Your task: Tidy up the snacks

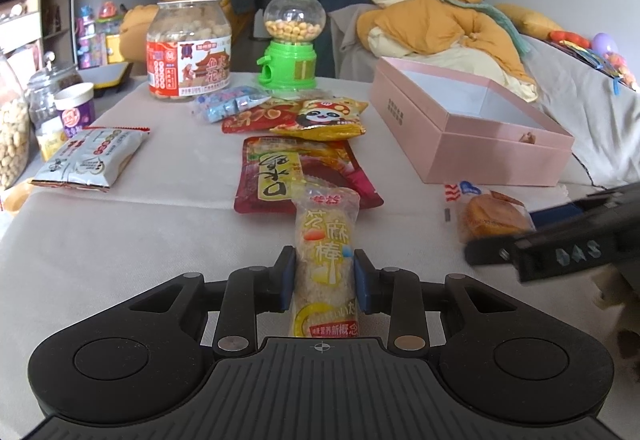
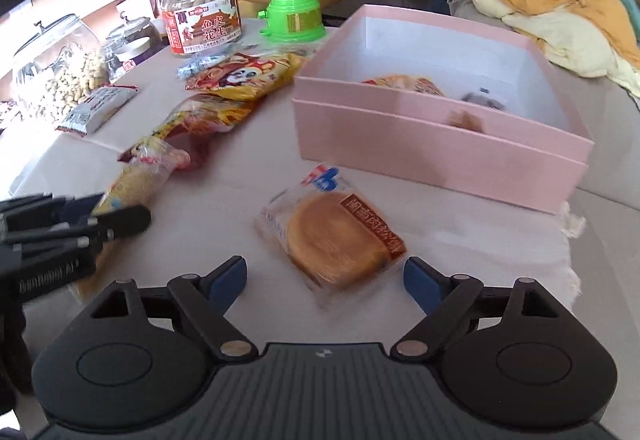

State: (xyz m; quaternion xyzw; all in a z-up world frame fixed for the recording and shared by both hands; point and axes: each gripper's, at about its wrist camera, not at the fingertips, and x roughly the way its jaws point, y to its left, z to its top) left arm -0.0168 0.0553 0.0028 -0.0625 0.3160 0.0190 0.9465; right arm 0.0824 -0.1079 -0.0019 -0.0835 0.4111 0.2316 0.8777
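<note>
Two grippers show across the pair of views, each seen best from its own camera.

From the left wrist, the left gripper (image 1: pixel 324 276) has its blue pads pressed against both sides of a long sesame stick packet (image 1: pixel 325 260), whose far end overlaps the red snack pouch (image 1: pixel 304 172) on the cloth-covered counter (image 1: pixel 160 224). Toward the far edge stand the peanut jar (image 1: pixel 189 44) and the green candy dispenser (image 1: pixel 292 40), with a panda-print yellow bag (image 1: pixel 324 120) and a blue candy bag (image 1: pixel 230 106) in front of them. A silver packet (image 1: pixel 90 156) lies near the left edge. At the right edge sits the pink box (image 1: pixel 468 128); from this low angle only a brown scrap shows over its near wall. The wrapped round cake (image 1: pixel 486 218) lies in front of the box, partly hidden by the blurred right gripper (image 1: pixel 560 244).

From the right wrist, the right gripper (image 2: pixel 325 274) is spread wide, its pads on either side of the wrapped round cake (image 2: pixel 332 236) without touching it; the cake rests flat on the counter (image 2: pixel 460 240). This higher view looks into the pink box (image 2: pixel 440 144), where a red-and-yellow packet (image 2: pixel 404 83) and a small dark-wrapped item (image 2: pixel 482 100) lie. It also shows a large glass jar of peanuts (image 2: pixel 60 72) at the left edge, and the left gripper (image 2: pixel 92 220) side-on, holding the sesame stick packet (image 2: pixel 136 180).
</note>
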